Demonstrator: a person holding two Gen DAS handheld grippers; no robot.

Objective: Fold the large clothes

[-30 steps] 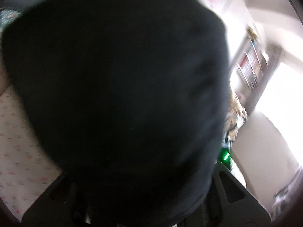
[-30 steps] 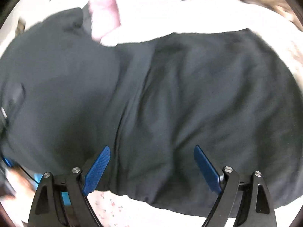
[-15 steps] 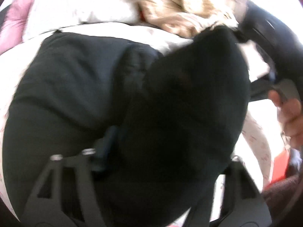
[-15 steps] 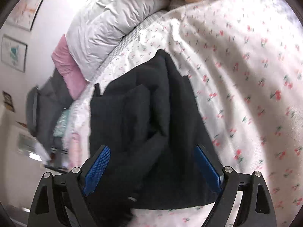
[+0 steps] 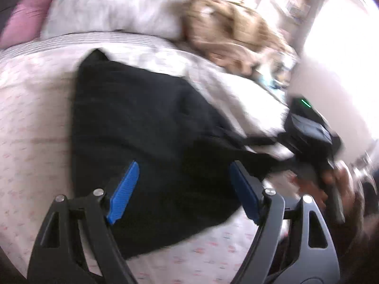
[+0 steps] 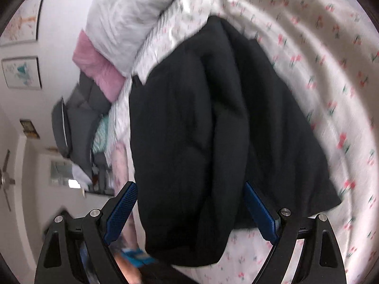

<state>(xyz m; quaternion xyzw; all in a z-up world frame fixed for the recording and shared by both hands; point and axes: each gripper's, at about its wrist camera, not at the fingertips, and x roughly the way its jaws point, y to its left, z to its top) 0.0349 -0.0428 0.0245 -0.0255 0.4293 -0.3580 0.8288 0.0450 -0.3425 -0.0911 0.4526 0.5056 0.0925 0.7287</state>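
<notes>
Now the black garment lies bunched on the floral bed sheet, ahead of and between both grippers' fingers. Left gripper is opening, right gripper spread, neither gripping. Uneven layers could slump and spoil the fold.

A home bedroom: floral bedsheet, pillows, framed wall pictures.

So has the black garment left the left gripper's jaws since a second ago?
Yes. The black garment then filled the left wrist view; now it lies flat on the floral sheet, and the left gripper has its jaws opening above it.
</notes>
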